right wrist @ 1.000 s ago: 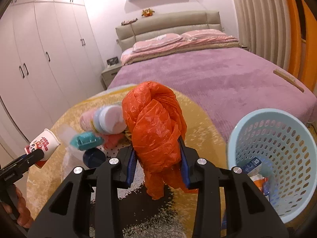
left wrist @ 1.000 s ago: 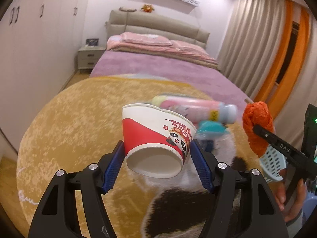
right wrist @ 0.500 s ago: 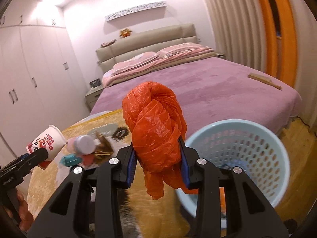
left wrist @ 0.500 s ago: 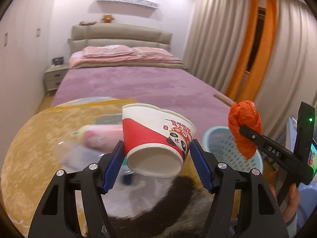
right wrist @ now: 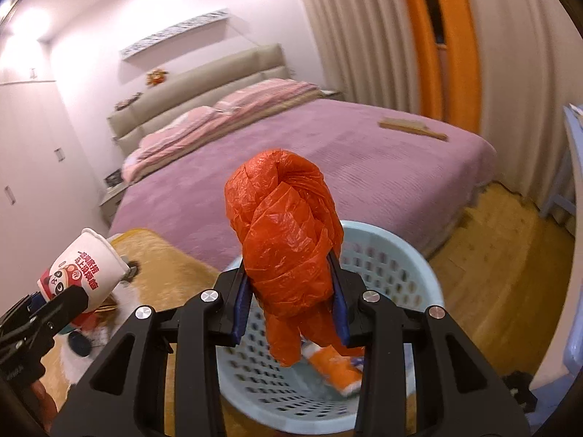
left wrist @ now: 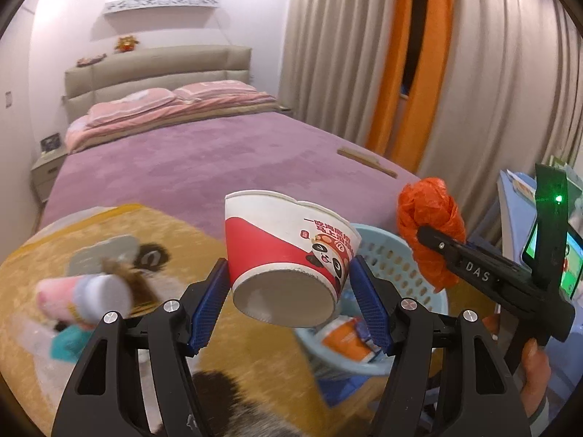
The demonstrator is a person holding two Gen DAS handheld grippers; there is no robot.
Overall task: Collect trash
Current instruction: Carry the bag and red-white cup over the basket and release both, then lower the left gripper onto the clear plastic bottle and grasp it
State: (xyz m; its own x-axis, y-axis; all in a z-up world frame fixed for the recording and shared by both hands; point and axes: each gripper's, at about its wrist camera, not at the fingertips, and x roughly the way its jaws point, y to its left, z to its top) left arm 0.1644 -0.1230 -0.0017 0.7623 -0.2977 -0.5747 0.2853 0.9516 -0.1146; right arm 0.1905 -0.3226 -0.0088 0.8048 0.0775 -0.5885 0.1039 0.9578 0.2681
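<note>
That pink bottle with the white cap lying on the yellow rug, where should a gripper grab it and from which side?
Probably across the middle of its pink body, coming from above. The pink bottle lies on its side on the yellow rug, so its rounded length suits fingers closing on either flank. The white cap end is shorter. Other litter crowds it, blurred, so a low sideways approach looks riskier.

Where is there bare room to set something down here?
Bare purple bedspread between the pillows and the wooden strip; bare rug beside the basket. Crowded: the litter pile on the rug's left, and the basket floor.
</note>
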